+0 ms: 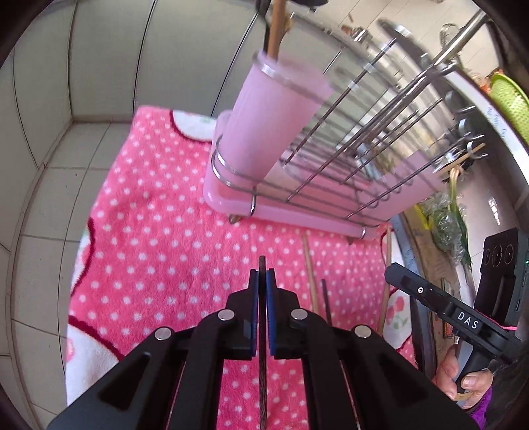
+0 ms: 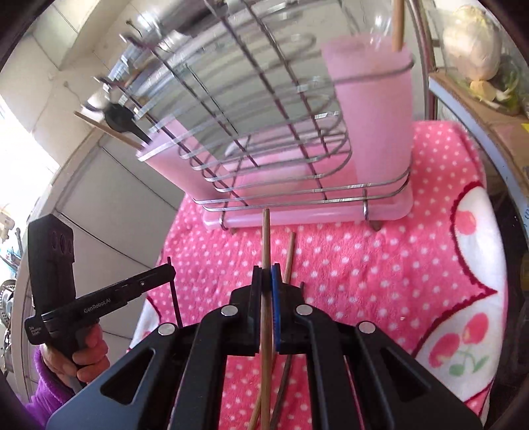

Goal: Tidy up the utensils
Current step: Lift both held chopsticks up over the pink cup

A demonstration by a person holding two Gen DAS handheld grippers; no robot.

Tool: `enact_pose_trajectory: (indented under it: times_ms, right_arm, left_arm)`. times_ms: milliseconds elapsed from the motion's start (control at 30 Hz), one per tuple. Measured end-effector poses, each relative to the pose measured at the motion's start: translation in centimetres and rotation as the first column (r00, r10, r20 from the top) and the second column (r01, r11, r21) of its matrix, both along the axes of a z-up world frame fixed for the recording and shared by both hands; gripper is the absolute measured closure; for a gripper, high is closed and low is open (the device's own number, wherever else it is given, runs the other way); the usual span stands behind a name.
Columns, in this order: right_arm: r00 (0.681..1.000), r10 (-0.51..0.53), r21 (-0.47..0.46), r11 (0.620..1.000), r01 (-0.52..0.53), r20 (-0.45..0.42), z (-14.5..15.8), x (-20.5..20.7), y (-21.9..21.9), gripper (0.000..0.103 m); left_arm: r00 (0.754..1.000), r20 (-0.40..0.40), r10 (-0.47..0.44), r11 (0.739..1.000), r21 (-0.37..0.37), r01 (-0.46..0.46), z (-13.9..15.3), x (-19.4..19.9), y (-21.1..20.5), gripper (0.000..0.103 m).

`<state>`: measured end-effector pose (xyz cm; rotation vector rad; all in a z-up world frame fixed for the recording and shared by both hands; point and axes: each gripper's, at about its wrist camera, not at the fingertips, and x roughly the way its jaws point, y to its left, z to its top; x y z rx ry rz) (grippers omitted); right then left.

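My left gripper (image 1: 262,274) is shut on a dark chopstick (image 1: 262,330) and holds it above the pink dotted towel (image 1: 148,215). It also shows in the right wrist view (image 2: 170,266), with the dark chopstick (image 2: 174,297) hanging from it. My right gripper (image 2: 266,273) is shut on a light wooden chopstick (image 2: 265,238) pointing toward the pink utensil rack (image 2: 297,211). The rack's pink cup (image 1: 274,115) holds a wooden stick (image 1: 276,29); the cup also shows in the right wrist view (image 2: 373,109). More chopsticks (image 1: 310,271) lie on the towel in front of the rack (image 1: 291,211).
Tiled wall (image 1: 66,132) lies to the left and behind. A metal rim (image 1: 410,244) with greens (image 1: 446,218) borders the towel on the right. A box edge with a white vegetable (image 2: 472,39) sits right of the rack. A loose chopstick (image 2: 288,261) lies beside my right gripper.
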<state>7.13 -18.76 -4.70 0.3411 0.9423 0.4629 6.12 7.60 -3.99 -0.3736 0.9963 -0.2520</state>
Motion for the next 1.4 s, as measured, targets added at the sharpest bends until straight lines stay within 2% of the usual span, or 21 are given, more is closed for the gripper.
enact_pose_trajectory:
  times_ms: [167, 333, 600, 1067, 1400]
  right_arm:
    - [0.995, -0.040, 0.000, 0.999, 0.041, 0.097, 2.2, -2.1, -1.6, 0.097]
    - [0.986, -0.060, 0.005, 0.998, 0.060, 0.157, 3.7, -3.4, -2.3, 0.097]
    - [0.966, -0.087, 0.007, 0.996, 0.088, 0.242, 5.9, -4.6, -3.2, 0.097]
    - [0.921, -0.152, 0.023, 0.988, 0.154, 0.358, 11.1, -5.5, -6.3, 0.097]
    - [0.865, -0.178, 0.016, 0.981, 0.193, 0.470, 16.2, -4.7, -7.4, 0.097]
  left_arm:
    - [0.992, 0.120, 0.031, 0.999, 0.032, -0.035, 3.0, -2.4, 0.3, 0.099]
    - [0.981, 0.181, 0.068, 0.998, 0.004, -0.070, 5.0, -3.5, 0.9, 0.099]
    - [0.956, 0.282, 0.087, 0.996, 0.006, -0.093, 8.3, -4.5, 0.7, 0.099]
    - [0.915, 0.390, 0.104, 0.994, -0.002, -0.112, 12.3, -5.1, 0.9, 0.099]
    - [0.877, 0.469, 0.108, 0.993, -0.009, -0.118, 16.0, -4.0, 0.5, 0.099]
